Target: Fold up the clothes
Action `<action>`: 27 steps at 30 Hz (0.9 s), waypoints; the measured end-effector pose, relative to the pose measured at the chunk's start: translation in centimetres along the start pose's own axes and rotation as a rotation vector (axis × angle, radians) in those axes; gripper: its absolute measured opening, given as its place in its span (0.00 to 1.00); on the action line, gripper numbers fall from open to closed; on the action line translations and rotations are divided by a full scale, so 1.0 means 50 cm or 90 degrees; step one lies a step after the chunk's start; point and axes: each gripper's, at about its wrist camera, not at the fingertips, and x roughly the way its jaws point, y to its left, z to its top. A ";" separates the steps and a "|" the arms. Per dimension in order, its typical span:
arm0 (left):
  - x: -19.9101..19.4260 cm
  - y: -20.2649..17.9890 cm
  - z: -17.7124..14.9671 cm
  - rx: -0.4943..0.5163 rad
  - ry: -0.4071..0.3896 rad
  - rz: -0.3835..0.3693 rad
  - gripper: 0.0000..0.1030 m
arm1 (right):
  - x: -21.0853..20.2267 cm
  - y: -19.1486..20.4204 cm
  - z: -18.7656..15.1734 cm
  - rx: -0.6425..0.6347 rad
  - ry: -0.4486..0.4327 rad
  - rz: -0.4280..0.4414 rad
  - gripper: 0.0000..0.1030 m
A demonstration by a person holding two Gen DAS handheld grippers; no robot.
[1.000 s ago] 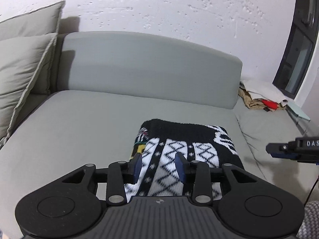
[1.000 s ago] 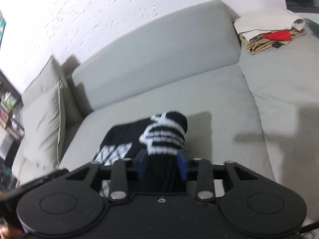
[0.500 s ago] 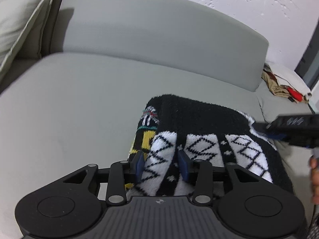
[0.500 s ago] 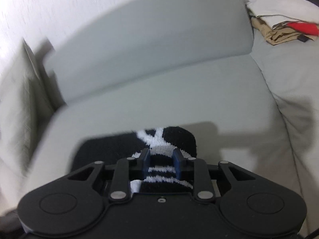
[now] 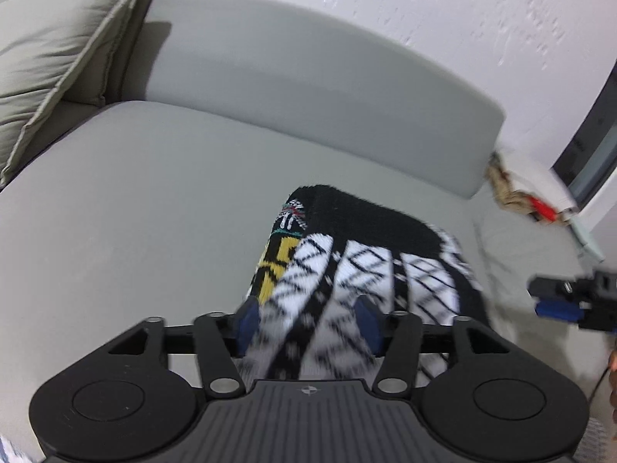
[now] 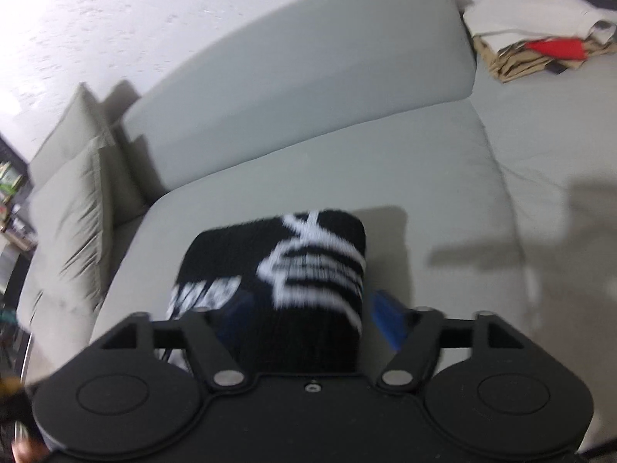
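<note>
Grey sofa (image 5: 135, 212) under both grippers, folded black-and-white knit (image 5: 366, 247) lying on its seat just ahead of the fingers, two cushions (image 5: 46, 58) leaning at the far left end, small pile of clothes (image 6: 536, 50) on the seat far right

The folded sweater (image 5: 358, 266) is black knit with white bands crossed by black diamond lattice, plus a yellow patch and small teal, red and white motifs at its left edge; from the right wrist it shows black with bold white figures. The sofa (image 5: 154, 200) is plain grey, its cushions (image 5: 50, 58) paler grey-beige. The wall (image 5: 385, 0) is speckled white. Both black grippers carry blue fingertips (image 5: 246, 318). The far clothes pile (image 6: 536, 50) is white, tan and red.
</note>
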 end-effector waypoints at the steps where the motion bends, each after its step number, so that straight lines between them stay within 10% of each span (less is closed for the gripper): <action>1: -0.026 0.007 -0.009 -0.010 -0.007 -0.001 0.67 | -0.031 -0.007 -0.014 -0.001 -0.001 0.005 0.77; 10: -0.103 0.093 -0.075 -0.132 0.013 -0.030 0.87 | -0.176 -0.028 -0.118 0.050 0.013 0.071 0.98; 27: 0.078 0.167 -0.055 -0.310 0.099 -0.139 0.99 | -0.041 -0.046 -0.164 0.219 0.075 0.127 1.00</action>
